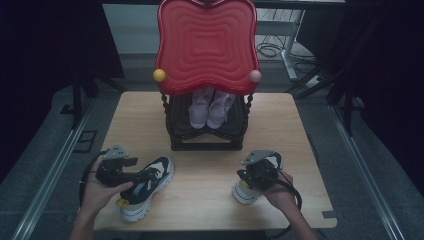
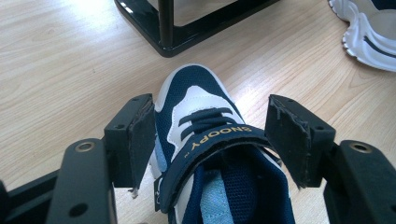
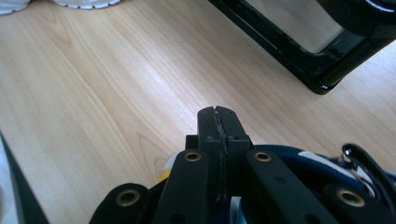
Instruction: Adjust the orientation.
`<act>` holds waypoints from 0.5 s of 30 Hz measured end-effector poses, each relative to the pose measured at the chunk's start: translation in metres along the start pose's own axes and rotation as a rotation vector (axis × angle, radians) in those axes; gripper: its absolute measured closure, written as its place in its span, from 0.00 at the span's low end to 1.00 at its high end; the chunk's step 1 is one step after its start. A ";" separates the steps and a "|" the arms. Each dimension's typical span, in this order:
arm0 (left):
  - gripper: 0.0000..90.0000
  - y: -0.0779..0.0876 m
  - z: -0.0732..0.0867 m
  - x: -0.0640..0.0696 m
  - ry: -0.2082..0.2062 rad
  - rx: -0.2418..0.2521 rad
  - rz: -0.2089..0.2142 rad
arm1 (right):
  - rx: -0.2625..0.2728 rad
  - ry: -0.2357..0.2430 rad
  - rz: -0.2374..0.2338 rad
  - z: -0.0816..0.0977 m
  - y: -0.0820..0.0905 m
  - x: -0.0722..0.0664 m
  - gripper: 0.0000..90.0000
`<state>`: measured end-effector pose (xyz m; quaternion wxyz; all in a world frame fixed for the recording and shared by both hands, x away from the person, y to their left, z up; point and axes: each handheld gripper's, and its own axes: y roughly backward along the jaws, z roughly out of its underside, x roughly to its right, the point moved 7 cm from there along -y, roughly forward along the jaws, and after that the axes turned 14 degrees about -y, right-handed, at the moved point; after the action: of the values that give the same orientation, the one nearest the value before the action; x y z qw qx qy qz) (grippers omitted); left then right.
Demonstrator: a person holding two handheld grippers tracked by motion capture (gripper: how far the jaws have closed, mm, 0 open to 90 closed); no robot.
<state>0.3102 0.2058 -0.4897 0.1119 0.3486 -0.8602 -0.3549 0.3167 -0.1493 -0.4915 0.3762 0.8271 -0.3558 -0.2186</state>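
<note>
Left gripper [image 2: 210, 140] fingers apart, straddling the navy mesh sneaker [image 2: 210, 154] (Velcro strap, white rubber sole) lying on the wood-grain worktop [image 1: 210, 185]. Right gripper [image 3: 218, 122] fingers pressed together above the second sneaker [image 1: 245, 192]. Black rack [image 1: 207, 135] under the ribbed red tray [image 1: 207, 45] holds pink shoes [image 1: 210, 107].

High view dim and low in contrast; room around the table [image 1: 210, 200] falls to near black, corners darkest. Red tray [image 1: 206, 45] is the brightest patch there. Both gripper views far brighter: washed-out glare on the wood at top left of the left gripper view, a pale sheen across the grain in the right gripper view. Near black metal soft and out of focus. Straight edges bow towards the frame borders
</note>
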 end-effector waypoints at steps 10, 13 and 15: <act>0.38 0.001 0.001 -0.001 0.004 0.001 -0.004 | -0.025 0.018 0.009 0.026 0.021 -0.007 0.99; 0.37 0.002 0.001 -0.002 0.005 0.000 -0.005 | -0.022 0.010 0.009 0.037 0.030 -0.007 0.99; 0.37 0.002 0.001 -0.002 0.006 0.000 -0.005 | -0.022 0.002 -0.004 0.045 0.036 -0.008 0.99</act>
<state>0.3104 0.2088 -0.4894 0.1134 0.3517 -0.8591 -0.3540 0.2682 -0.1808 -0.4907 0.3849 0.8240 -0.3512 -0.2225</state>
